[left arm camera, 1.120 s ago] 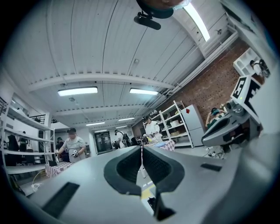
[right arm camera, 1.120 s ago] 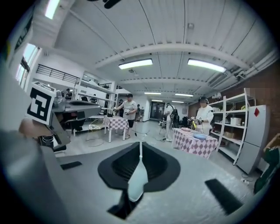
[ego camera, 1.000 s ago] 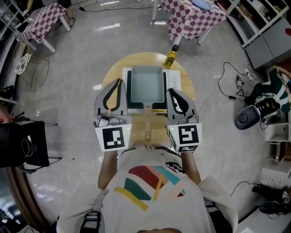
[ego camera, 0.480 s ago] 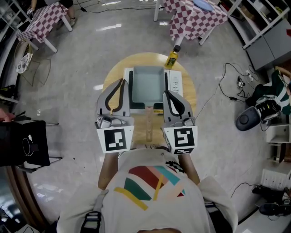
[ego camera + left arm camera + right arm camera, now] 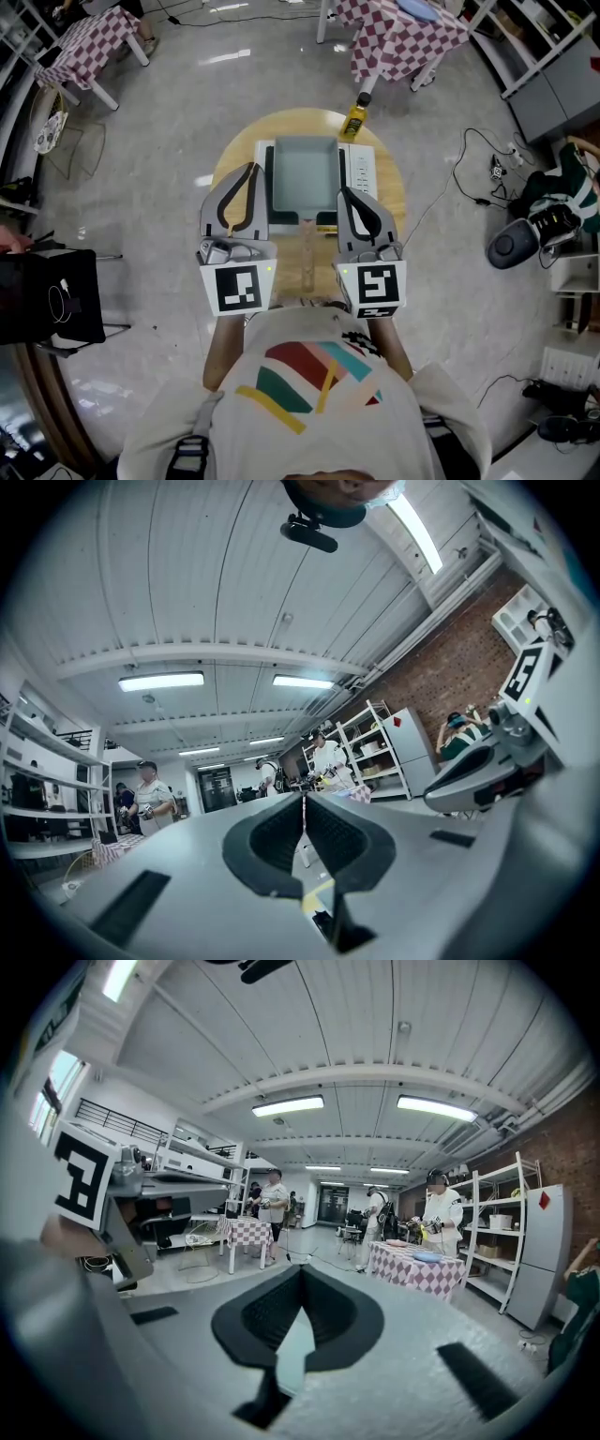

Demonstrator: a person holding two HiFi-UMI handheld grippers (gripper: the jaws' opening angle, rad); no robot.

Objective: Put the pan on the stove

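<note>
**A:** Status check. What has changed in the last second?

**B:** Very little. The right gripper has shifted slightly inward, toward the pan's wooden handle. Its jaws are fully together, pad against pad, with nothing between them. The left gripper is where it was, and its jaws are also together and empty. The square pan has not moved.

**A:** Where is the pan?

**B:** It sits flat on the dark cooking plate of the white countertop stove. The stove stands on the round wooden table. The handle points back toward the person. A yellow bottle stands at the table's far edge, just beyond the stove.

**A:** How does the pan lie relative to the grippers?

**B:** It is ahead of them and between them. The left gripper's tip is beside the pan's left wall. The right gripper's tip is just beside the pan's near right corner. The handle runs back through the gap between the two grippers. From above I see no contact with the pan or the handle on either side, but I cannot judge how high the grippers are over the table.

**A:** What does that mean for the task?

**B:** The pan is already on the stove and neither gripper holds anything, so I judge the placement complete. I see no correction needed, because the pan looks centred on the plate.
</note>
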